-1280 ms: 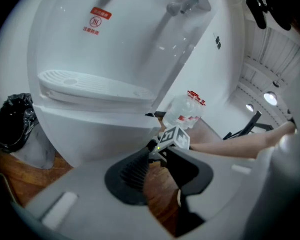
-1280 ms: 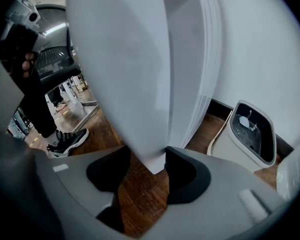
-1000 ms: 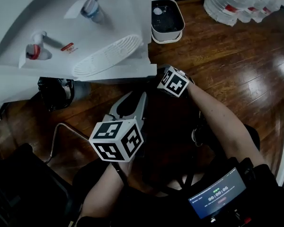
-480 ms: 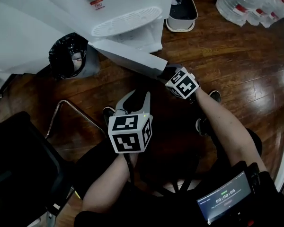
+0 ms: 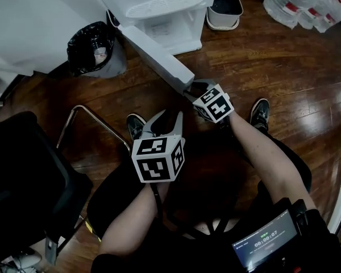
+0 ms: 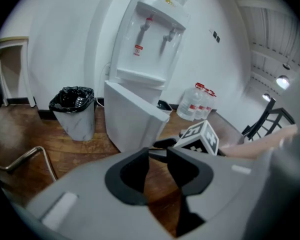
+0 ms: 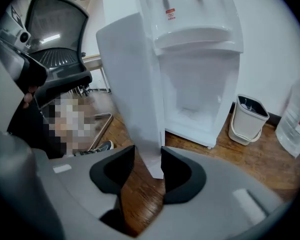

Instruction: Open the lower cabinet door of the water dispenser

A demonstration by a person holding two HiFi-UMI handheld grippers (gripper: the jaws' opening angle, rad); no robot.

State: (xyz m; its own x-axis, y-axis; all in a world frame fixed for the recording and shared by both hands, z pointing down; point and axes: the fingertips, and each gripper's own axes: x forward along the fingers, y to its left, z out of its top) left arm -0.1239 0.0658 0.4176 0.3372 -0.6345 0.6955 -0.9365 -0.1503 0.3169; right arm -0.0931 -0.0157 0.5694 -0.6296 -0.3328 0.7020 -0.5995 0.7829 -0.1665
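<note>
Forearms (image 5: 261, 152) reach forward and down from our lap. We hold the left gripper (image 5: 163, 121) over the floor (image 5: 284, 67), its jaws spread wide after just opening, nothing between them. Our right gripper (image 5: 191, 90), jaws just closing, clamps the free edge of the cabinet door (image 5: 156, 61), which stands swung out from the water dispenser (image 6: 150, 59). Only the right gripper view shows us the bare compartment (image 7: 197, 99).

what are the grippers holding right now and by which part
The right hand-held gripper pinches the lower cabinet door low on its free edge, its jaws having just closed further. The left hand-held gripper holds nothing, its jaws having just opened.
</note>
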